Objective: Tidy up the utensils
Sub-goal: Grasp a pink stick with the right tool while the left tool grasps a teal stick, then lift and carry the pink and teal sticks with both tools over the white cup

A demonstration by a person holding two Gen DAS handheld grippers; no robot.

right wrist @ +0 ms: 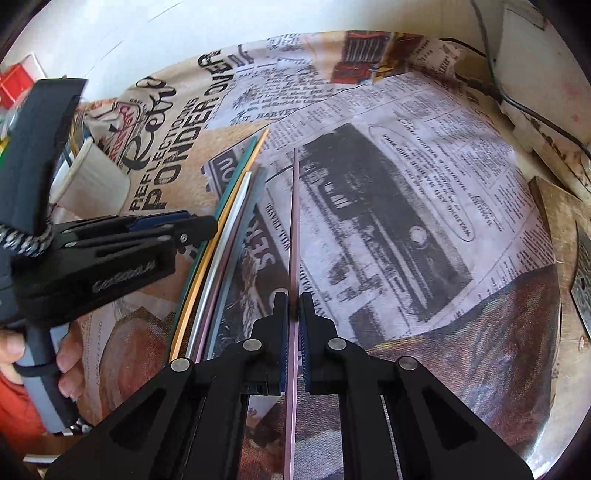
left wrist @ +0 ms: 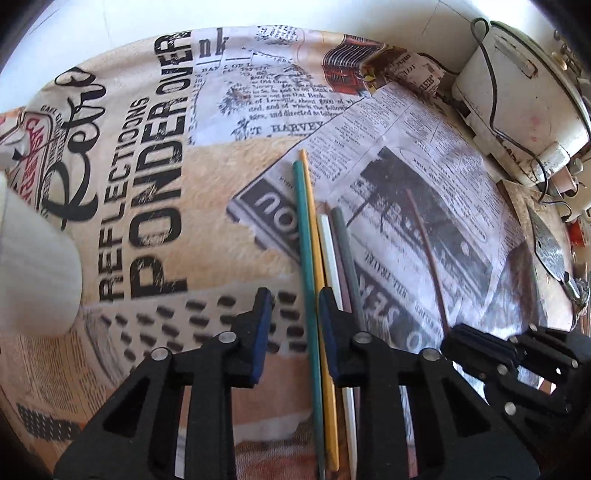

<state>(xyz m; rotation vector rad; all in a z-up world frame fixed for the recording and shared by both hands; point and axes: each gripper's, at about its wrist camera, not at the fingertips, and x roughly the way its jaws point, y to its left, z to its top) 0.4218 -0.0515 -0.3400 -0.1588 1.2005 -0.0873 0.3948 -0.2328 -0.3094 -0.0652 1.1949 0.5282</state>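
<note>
The tablecloth is matt printed cloth with a slightly fuzzy nap. The chopsticks look like smooth, satin plastic — teal, yellow, white, grey (the pink chopstick alike). Both grippers are matt black plastic with ribbed blue pads. A cup looks like matt white paper.

Bundle of chopsticks on tablecloth, cup left, perhaps knife far right.

Newsprint-patterned tablecloth covers the table beside a white wall.
</note>
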